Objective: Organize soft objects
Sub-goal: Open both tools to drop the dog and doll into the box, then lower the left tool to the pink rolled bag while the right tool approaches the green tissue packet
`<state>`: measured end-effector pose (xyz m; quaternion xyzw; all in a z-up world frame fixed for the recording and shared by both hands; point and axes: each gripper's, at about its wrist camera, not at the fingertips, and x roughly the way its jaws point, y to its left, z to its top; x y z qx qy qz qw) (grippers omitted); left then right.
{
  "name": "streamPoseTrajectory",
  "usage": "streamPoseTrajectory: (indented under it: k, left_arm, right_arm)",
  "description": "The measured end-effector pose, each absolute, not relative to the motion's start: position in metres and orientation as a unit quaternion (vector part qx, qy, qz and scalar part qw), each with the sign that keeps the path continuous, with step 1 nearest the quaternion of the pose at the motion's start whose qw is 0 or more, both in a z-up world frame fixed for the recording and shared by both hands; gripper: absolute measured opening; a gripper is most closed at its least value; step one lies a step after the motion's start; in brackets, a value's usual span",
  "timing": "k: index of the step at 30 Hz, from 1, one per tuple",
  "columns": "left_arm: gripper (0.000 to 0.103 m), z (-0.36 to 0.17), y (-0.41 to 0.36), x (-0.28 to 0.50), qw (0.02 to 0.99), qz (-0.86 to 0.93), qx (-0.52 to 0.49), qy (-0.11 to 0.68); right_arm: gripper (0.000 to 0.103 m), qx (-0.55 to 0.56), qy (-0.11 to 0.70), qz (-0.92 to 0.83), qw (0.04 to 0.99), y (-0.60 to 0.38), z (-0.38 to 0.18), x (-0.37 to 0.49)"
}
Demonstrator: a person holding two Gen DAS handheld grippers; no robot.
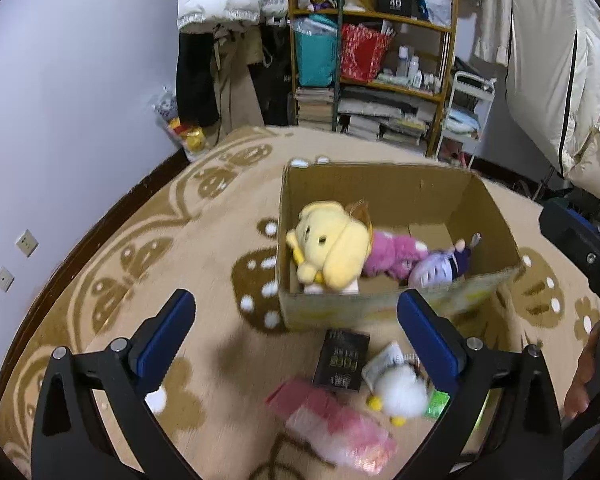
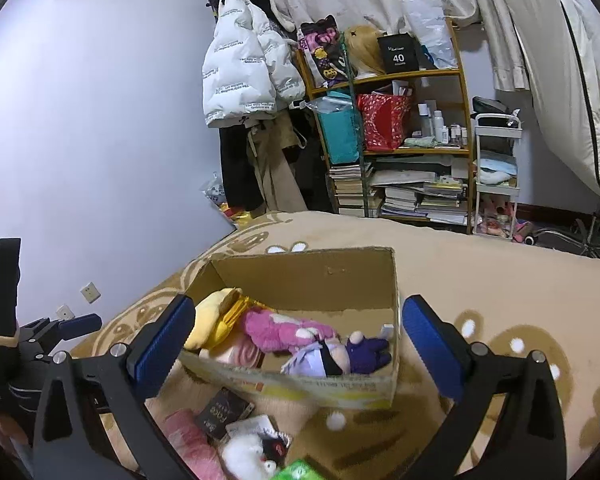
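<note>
An open cardboard box (image 1: 384,312) (image 2: 312,272) stands on the patterned rug. Inside it lie a yellow plush (image 1: 332,244) (image 2: 212,316), a pink plush (image 1: 392,254) (image 2: 280,330) and a purple doll (image 1: 440,266) (image 2: 340,356). In front of the box lie a white plush with yellow feet (image 1: 400,394) (image 2: 246,456), a pink soft item (image 1: 336,420) (image 2: 188,440) and a dark booklet (image 1: 342,360) (image 2: 222,412). My left gripper (image 1: 296,332) is open above the rug before the box, nothing between its fingers. My right gripper (image 2: 296,340) is open too, framing the box.
A shelf (image 2: 400,140) of books, bags and bottles stands against the far wall beside hanging coats (image 2: 244,80). A white cart (image 2: 496,176) is to its right. A green packet (image 2: 300,472) lies by the white plush. The other gripper (image 2: 60,328) shows at left in the right wrist view.
</note>
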<state>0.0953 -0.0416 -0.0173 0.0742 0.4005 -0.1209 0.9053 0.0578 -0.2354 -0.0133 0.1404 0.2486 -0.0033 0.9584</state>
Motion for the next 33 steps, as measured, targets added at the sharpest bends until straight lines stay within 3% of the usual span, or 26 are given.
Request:
streamPoseTrajectory:
  k: [15, 29, 33]
  left_arm:
    - [0.100, -0.017, -0.019, 0.051, 0.884, -0.088, 0.073, 0.453]
    - [0.100, -0.048, -0.014, 0.051, 0.855, -0.073, 0.062, 0.510]
    - [0.100, -0.063, -0.016, 0.059, 0.845, -0.070, 0.049, 0.528]
  right_arm:
    - [0.103, 0.172, 0.321, -0.027, 0.931, -0.226, -0.016, 0.003]
    - [0.103, 0.214, 0.400, -0.046, 0.890, -0.221, -0.059, 0.000]
    - [0.098, 0.238, 0.417, -0.060, 0.875, -0.228, -0.075, 0.008]
